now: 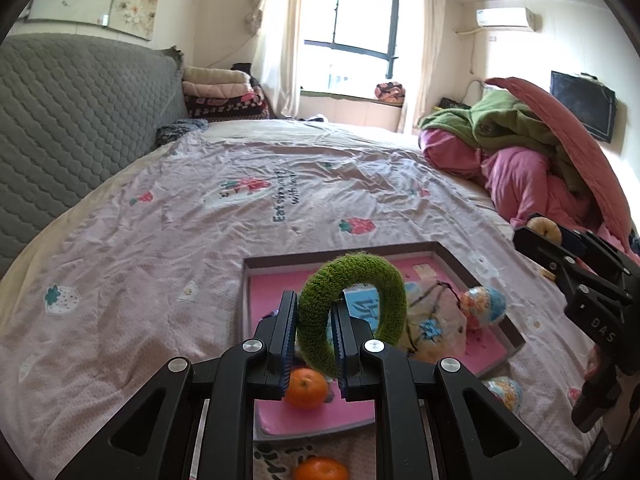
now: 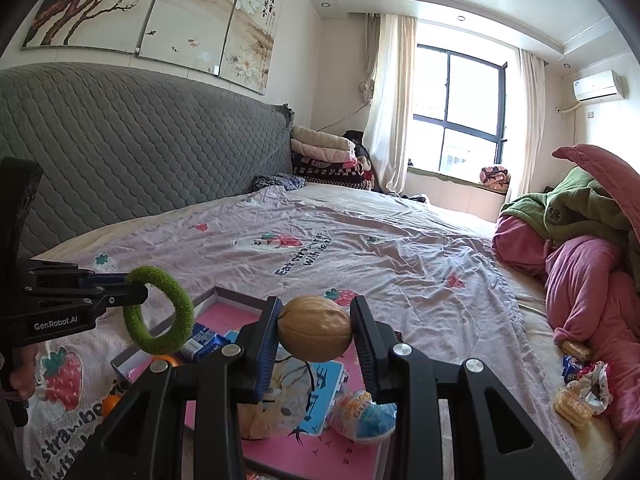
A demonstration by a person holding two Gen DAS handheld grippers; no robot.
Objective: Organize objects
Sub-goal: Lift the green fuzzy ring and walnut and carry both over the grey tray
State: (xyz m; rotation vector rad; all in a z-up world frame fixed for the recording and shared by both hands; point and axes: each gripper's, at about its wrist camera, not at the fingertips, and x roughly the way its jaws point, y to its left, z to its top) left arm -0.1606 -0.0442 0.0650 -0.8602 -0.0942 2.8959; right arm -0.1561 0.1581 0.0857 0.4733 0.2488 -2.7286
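Observation:
My left gripper (image 1: 314, 322) is shut on a fuzzy green ring (image 1: 352, 308), which hangs above a shallow grey box (image 1: 344, 256) with a pink floor. From the right wrist view the same ring (image 2: 160, 312) shows at the left, pinched at its top by the left gripper (image 2: 136, 286). My right gripper (image 2: 316, 330) is shut on a tan walnut (image 2: 314, 328), held over the box (image 2: 224, 294). In the left wrist view the right gripper (image 1: 540, 236) sits at the far right with the walnut (image 1: 543, 227) partly hidden. Inside the box lie an orange (image 1: 306, 388), a printed bag (image 1: 436, 320) and a round snack pack (image 1: 482, 306).
The box rests on a pink strawberry-print bedsheet (image 1: 200, 240). A second orange (image 1: 320, 470) and another snack pack (image 1: 504, 394) lie just outside it. Piled pink and green bedding (image 2: 580, 248) fills the right side, with small snacks (image 2: 576, 396) near it. A grey quilted headboard (image 2: 140, 152) stands behind.

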